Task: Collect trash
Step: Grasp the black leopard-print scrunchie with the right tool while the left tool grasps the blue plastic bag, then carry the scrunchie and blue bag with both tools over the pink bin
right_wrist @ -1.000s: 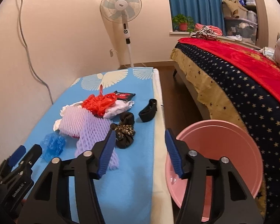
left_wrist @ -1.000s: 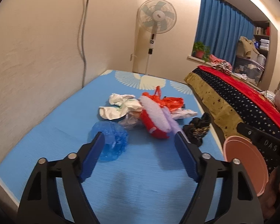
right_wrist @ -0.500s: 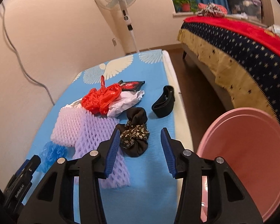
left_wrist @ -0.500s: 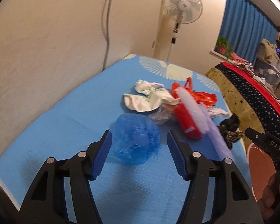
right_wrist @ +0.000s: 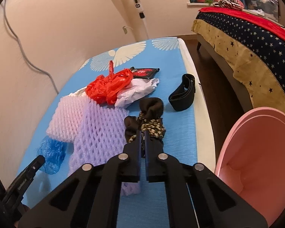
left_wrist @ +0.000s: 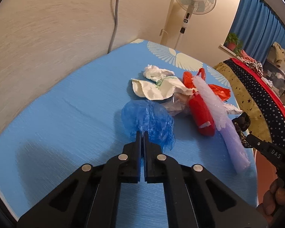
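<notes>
1. At the far left of the blue mat (left_wrist: 76,117) lies the crumpled blue plastic bag (left_wrist: 148,121); the left gripper (left_wrist: 142,134) has just been closing and its jaws now stand pressed together on the near edge of that bag, blue film showing in the slit between them.
2. Just beyond the bag sit a white crumpled wrapper (left_wrist: 155,89) and a clear film scrap (left_wrist: 175,104), touching each other.
3. Further right, a red pouch (left_wrist: 201,115) lies under a white foam net (right_wrist: 66,115) and a lilac foam net (right_wrist: 102,131); the two nets overlap side by side; a red plastic bag (right_wrist: 110,87) rests at their far end, against white crumpled paper (right_wrist: 136,91); a black-and-red sachet (right_wrist: 144,71) lies just behind it.
4. Right of the nets lies the dark patterned cloth (right_wrist: 150,121); the right gripper (right_wrist: 142,135) has just been closing and is now clamped on the cloth's near end, fabric visible between its jaws.
5. A black band (right_wrist: 182,95) lies near the mat's right edge, apart from the cloth.
6. A pink bin (right_wrist: 256,152) stands off the mat at the far right, open and tilted toward the camera.
</notes>
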